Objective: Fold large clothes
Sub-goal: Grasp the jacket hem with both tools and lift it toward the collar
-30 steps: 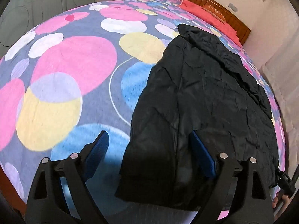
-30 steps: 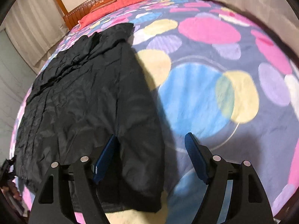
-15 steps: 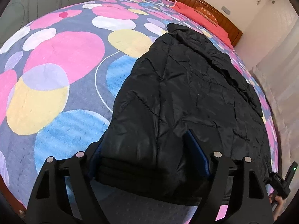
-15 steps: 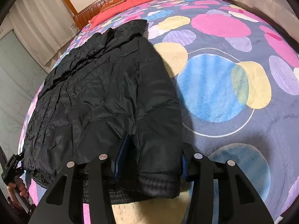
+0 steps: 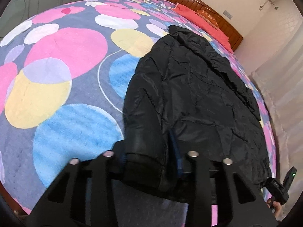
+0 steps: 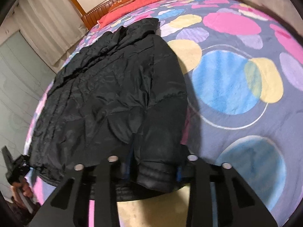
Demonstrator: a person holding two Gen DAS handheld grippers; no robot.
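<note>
A large black puffer jacket (image 5: 198,94) lies flat on the bed, collar toward the headboard; it also shows in the right wrist view (image 6: 113,94). My left gripper (image 5: 149,151) is shut on the jacket's left sleeve cuff (image 5: 145,162) at the near hem. My right gripper (image 6: 153,162) is shut on the jacket's right sleeve cuff (image 6: 157,174) at the near hem. Both cuffs bulge between the blue pads and hide most of them.
The bed is covered by a blanket with coloured circles (image 5: 66,94). A wooden headboard (image 5: 208,5) and red pillows (image 6: 132,5) lie at the far end. Curtains (image 6: 47,19) hang beside the bed. The other gripper shows at the edge of the left wrist view (image 5: 280,189).
Both grippers moved forward onto the jacket's near corners and closed on the sleeve cuffs. They were open and apart from the cloth one second ago.
</note>
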